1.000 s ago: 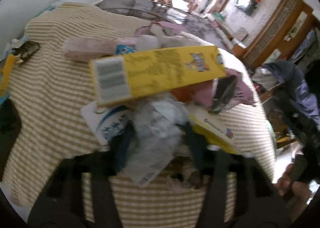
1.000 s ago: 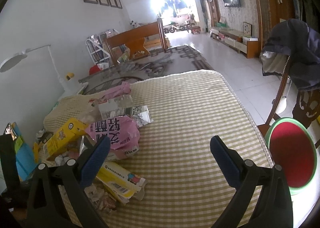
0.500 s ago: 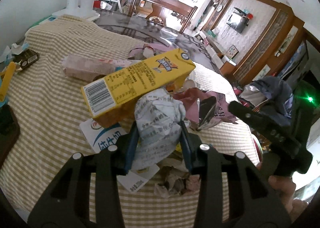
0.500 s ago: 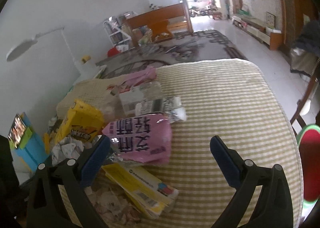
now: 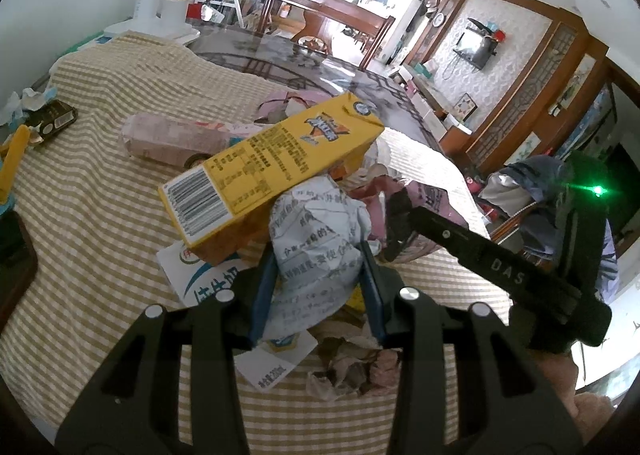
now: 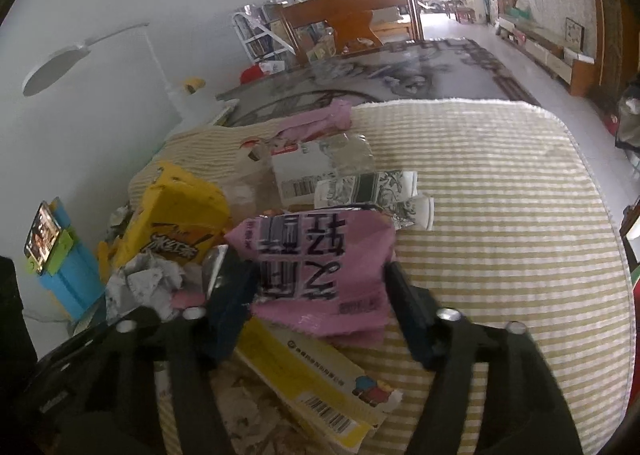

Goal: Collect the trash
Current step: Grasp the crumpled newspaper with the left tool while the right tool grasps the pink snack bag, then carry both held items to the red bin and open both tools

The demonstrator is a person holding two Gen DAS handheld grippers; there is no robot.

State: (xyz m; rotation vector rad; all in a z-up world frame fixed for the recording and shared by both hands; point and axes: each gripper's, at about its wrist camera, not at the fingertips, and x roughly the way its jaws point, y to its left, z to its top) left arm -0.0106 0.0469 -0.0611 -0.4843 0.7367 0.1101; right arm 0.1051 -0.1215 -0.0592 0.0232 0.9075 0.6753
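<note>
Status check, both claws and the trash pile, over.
Left claw shut on crumpled paper. Right claw just closing around pink wrapper. Yellow carton leans alongside.

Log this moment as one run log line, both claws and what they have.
left claw: shut on crumpled paper | right claw: just closing around pink wrapper, contact unclear | pile on striped cloth

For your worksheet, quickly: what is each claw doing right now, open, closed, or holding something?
Left claw: closed on the crumpled printed paper.
Right claw: has just been closing around the pink wrapper; firm grip cannot be told.
</note>
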